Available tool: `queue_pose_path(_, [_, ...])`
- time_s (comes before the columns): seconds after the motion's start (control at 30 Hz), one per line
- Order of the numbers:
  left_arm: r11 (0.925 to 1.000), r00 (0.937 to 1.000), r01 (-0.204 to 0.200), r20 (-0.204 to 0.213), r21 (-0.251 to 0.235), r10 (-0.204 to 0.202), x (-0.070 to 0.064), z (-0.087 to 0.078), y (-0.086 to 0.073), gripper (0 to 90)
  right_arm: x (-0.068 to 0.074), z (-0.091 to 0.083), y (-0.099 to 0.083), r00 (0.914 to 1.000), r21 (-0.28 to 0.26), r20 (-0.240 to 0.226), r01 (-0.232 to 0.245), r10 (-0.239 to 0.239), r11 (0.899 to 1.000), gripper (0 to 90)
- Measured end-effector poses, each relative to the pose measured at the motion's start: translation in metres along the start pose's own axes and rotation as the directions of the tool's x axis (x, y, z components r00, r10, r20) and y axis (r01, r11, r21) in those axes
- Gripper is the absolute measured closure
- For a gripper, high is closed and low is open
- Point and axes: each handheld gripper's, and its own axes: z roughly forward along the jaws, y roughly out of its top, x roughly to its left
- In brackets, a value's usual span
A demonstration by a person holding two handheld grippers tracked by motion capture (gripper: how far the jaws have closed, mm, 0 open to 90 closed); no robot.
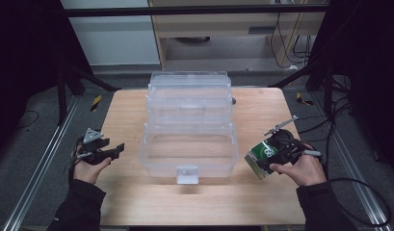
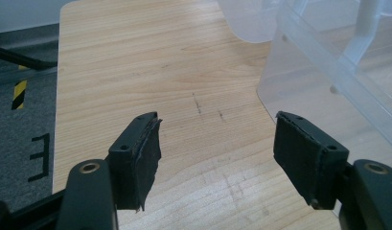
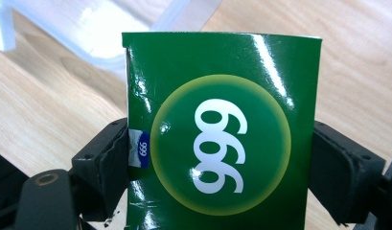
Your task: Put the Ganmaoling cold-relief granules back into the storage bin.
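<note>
The right tool (image 1: 270, 161) is clamped on a glossy green box (image 1: 262, 156), one black pad pressed to each narrow side, and holds it just off the right front corner of the clear plastic organiser (image 1: 189, 126) in the high view, above the light wooden bench (image 1: 127, 192). In the right gripper view the green box (image 3: 221, 129) stands between the jaws, its face printed with a darker green disc ringed in pale yellow that carries three white digits; from this angle they read as "666", or "999" turned the other way up, and I cannot tell which way is meant. A small blue tag at the left edge of the box repeats the same three digits in white, and a paler sliver of card shows beside it. The left tool (image 1: 108, 153) is released, its jaws standing well apart with nothing between them, held over the left part of the bench and apart from the organiser. The left gripper view shows its two black pads (image 2: 146, 160) spread over bare wood grain with a few faint dark scuffs, the clear organiser wall (image 2: 323, 86) rising at the right. A strip of yellow-and-black hazard tape (image 2: 19, 94) lies on the grey floor (image 2: 21, 139) beside the bench, near a black mark shaped like a letter "E".
</note>
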Motion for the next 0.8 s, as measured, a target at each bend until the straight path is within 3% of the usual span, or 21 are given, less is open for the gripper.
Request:
queue_pose_path(0.43, [1.0, 1.0, -0.003, 0.001, 0.007, 0.003, 0.0, 0.001, 0.0, 32.1, -0.004, -0.017, 0.017, 0.9991, -0.043, 0.014, 0.039, -0.039, 0.998, 18.2])
queue_pose_path(0.8, [0.9999, 1.0, -0.001, 0.006, 0.011, 0.0, -0.001, 0.002, -0.001, 32.0, -0.003, -0.025, 0.032, 0.9955, -0.066, -0.017, 0.092, -0.093, 0.994, 18.3])
